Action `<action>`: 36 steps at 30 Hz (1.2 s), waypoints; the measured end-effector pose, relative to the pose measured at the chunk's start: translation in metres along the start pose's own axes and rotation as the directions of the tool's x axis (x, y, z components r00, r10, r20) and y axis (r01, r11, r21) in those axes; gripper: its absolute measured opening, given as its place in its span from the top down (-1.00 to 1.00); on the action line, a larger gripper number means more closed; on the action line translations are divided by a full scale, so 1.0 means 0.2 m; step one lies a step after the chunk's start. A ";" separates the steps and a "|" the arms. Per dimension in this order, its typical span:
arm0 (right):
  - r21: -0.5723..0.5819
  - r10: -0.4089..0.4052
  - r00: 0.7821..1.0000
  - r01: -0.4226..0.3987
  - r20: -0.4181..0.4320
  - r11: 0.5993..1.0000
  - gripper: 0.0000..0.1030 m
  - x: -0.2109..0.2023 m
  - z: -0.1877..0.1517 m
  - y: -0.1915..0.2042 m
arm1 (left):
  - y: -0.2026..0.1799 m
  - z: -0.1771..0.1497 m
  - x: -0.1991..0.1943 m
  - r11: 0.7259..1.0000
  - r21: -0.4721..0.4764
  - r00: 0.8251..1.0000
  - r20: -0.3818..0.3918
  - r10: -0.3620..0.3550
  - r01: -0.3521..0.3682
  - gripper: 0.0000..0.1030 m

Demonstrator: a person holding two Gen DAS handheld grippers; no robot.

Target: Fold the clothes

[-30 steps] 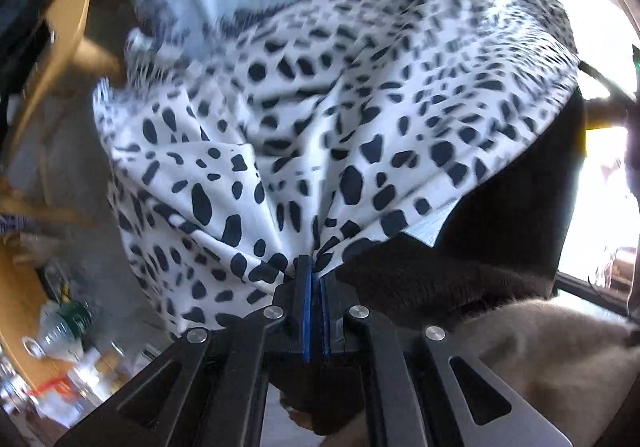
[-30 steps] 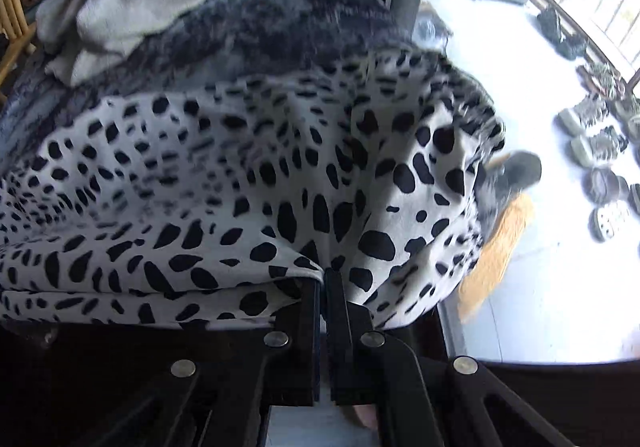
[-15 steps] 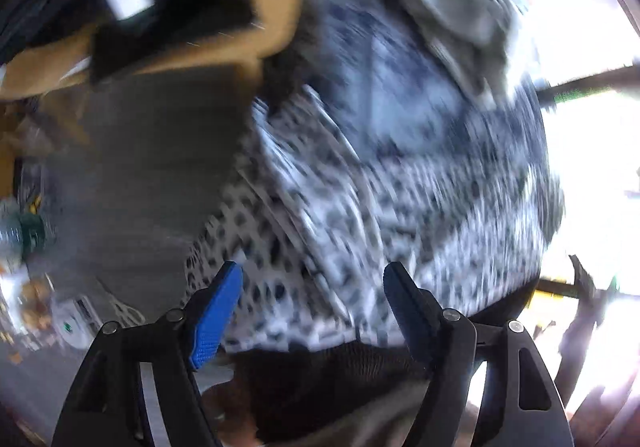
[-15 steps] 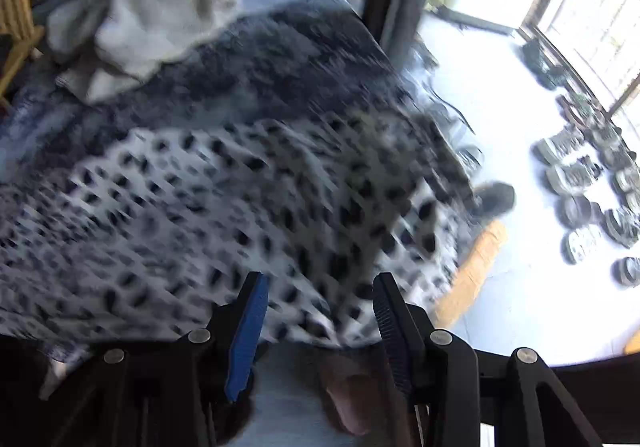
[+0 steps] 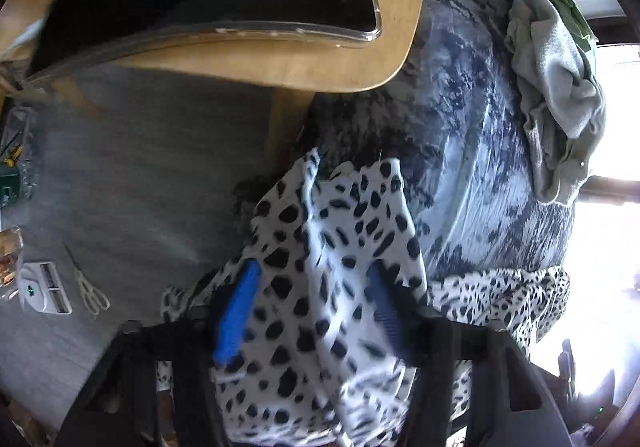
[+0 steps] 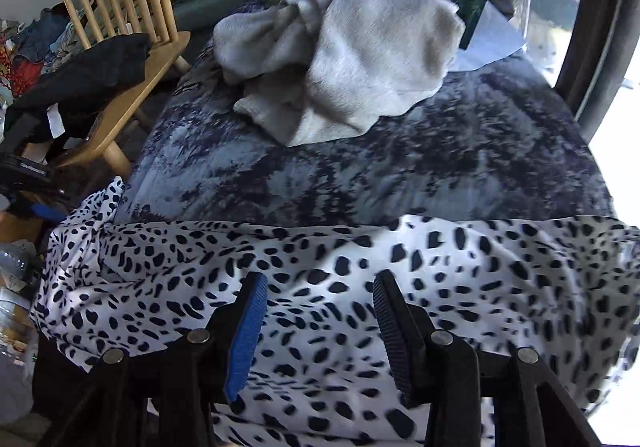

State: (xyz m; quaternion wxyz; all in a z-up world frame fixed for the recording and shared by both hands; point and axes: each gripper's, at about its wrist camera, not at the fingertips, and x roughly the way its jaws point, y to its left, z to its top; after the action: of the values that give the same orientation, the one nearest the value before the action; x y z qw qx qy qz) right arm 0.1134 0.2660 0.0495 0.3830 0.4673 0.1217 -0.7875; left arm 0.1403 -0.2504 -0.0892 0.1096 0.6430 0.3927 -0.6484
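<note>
A white garment with black spots [image 6: 400, 259] lies spread across the near edge of a blue-grey mottled bed cover [image 6: 380, 175]. My right gripper [image 6: 318, 287] hovers open just above it, with cloth showing between the fingers. In the left wrist view the same spotted garment [image 5: 332, 247] bunches at the bed's corner and drapes between the fingers of my open left gripper [image 5: 312, 287]; its blue pads [image 5: 236, 311] stand wide apart, and I cannot tell whether they touch the cloth.
A crumpled grey-white garment [image 6: 352, 59] sits further back on the bed. A wooden chair [image 6: 132, 59] carrying dark clothes stands at the left, its seat [image 5: 280, 59] close over the left gripper. Scissors [image 5: 86, 283] lie on the grey floor. Bright window at right.
Both grippers were shut on the spotted garment a second ago, then opened and let it go. The garment now lies on the bed edge, and the left gripper has swung towards the chair.
</note>
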 end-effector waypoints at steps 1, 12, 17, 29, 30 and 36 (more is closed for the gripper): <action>0.006 0.009 1.000 -0.009 -0.002 1.000 0.11 0.02 0.00 0.00 | 0.00 0.01 0.02 1.000 -0.009 1.000 -0.006 -0.009 0.009 0.58; 0.002 0.034 0.999 -0.034 -0.016 0.999 0.11 0.07 0.02 0.04 | 0.20 -0.28 -0.32 0.990 -0.045 0.964 0.236 -0.119 0.133 0.96; 0.008 0.031 0.998 -0.030 -0.048 1.000 0.11 0.12 0.02 0.03 | 0.50 -0.55 -0.43 0.981 -0.157 0.964 0.258 -0.070 0.113 0.96; -0.088 -0.108 0.944 0.085 -0.311 0.992 0.11 0.39 -0.06 0.09 | 0.81 -0.88 0.01 0.888 -0.426 0.984 0.108 -0.141 0.174 0.96; -0.092 -0.110 0.943 0.085 -0.315 0.992 0.11 0.40 -0.06 0.10 | 0.83 -0.88 0.05 0.876 -0.444 0.982 0.097 -0.159 0.186 0.96; -0.173 -0.238 0.923 0.192 -0.303 0.966 0.10 0.41 -0.06 0.15 | 0.93 -0.85 0.22 0.814 -0.562 0.987 0.020 -0.160 0.144 0.76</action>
State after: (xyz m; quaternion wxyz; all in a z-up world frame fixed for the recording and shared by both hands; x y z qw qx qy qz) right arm 0.1201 0.2123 -0.0200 0.3008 0.5451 0.2879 -0.7276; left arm 0.3812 -0.2493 -0.1755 0.2361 0.5580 0.6175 -0.5016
